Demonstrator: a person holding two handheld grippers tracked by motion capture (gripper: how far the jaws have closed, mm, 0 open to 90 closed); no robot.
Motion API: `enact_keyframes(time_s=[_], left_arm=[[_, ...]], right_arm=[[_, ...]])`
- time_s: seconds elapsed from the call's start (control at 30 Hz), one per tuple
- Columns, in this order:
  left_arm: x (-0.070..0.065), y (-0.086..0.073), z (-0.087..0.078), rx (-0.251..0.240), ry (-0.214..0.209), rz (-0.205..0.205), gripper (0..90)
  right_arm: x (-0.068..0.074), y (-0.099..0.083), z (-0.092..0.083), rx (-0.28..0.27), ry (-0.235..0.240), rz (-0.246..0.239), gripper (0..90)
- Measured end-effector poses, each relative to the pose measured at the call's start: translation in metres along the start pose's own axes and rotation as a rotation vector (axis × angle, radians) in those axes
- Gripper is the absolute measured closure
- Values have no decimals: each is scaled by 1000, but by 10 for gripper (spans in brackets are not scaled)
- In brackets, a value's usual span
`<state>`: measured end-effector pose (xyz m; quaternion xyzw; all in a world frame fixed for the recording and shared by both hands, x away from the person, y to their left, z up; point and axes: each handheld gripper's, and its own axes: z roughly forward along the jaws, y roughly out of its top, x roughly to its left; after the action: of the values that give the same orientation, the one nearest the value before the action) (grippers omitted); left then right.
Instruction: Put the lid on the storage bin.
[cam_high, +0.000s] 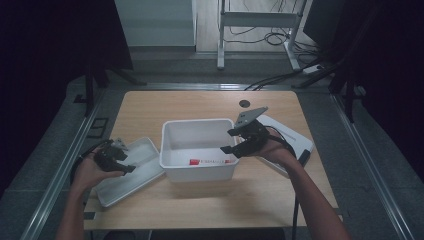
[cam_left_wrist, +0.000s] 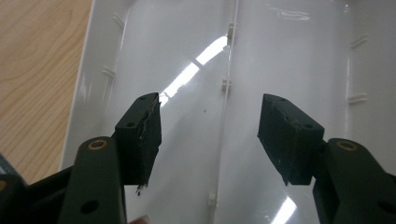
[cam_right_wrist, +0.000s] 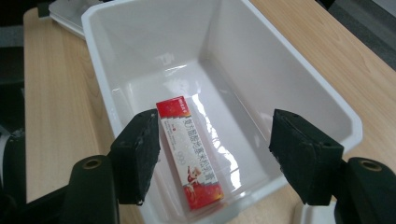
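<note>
**Bin loaded, both grippers unloaded**

Near edge of table (cam_high: 200, 210): bare wood, crossed by two forearms entering from below.

Near-left corner: white lid (cam_high: 131, 172) lying flat, inner side up, one corner overhanging the left edge. Left gripper (cam_high: 120, 161) poised directly above the lid; jaws apart, nothing between them. In the left gripper view, lid (cam_left_wrist: 280, 56) seen close beneath the pads (cam_left_wrist: 145, 135), moulded ribs and a centre seam visible; contact with the lid not determinable.

Centre of table: white bin (cam_high: 172, 165), open-topped, rectangular, just beside the lid, touching or nearly so at its left wall. Red-and-white carton (cam_high: 210, 161) lying flat on the bin floor along the near wall. In the right gripper view, carton (cam_right_wrist: 192, 158) resting lengthwise, red ends, printed white middle, against the bin (cam_right_wrist: 327, 102) floor.

Right of centre: right gripper (cam_high: 231, 141) held above the right rim of the bin, pointing inward; jaws spread wide, empty, clear of the carton below.

Right edge: second white lid (cam_high: 295, 137) lying flat behind the right hand, partly covered by hand and cable.

Far edge: small dark round hole (cam_high: 244, 103) in the tabletop, well apart from the bin
</note>
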<state>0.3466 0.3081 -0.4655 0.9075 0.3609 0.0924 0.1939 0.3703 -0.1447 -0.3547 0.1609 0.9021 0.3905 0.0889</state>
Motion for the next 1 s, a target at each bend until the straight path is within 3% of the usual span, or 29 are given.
enact_keyframes(time_s=[0.33,0.5,0.77,1.0], left_arm=[[3,15,-6,34,-35,30,462],[3,22,0,89,-67,59,512],[10,15,10,197,-115,69,617],[15,14,19,232,-161,68,719]], right_arm=[[2,-26,-16,-33,-25,27,336],[7,-35,-22,-47,-33,31,337],[21,-47,-27,-76,-39,11,335],[25,-57,-25,-86,-46,23,335]])
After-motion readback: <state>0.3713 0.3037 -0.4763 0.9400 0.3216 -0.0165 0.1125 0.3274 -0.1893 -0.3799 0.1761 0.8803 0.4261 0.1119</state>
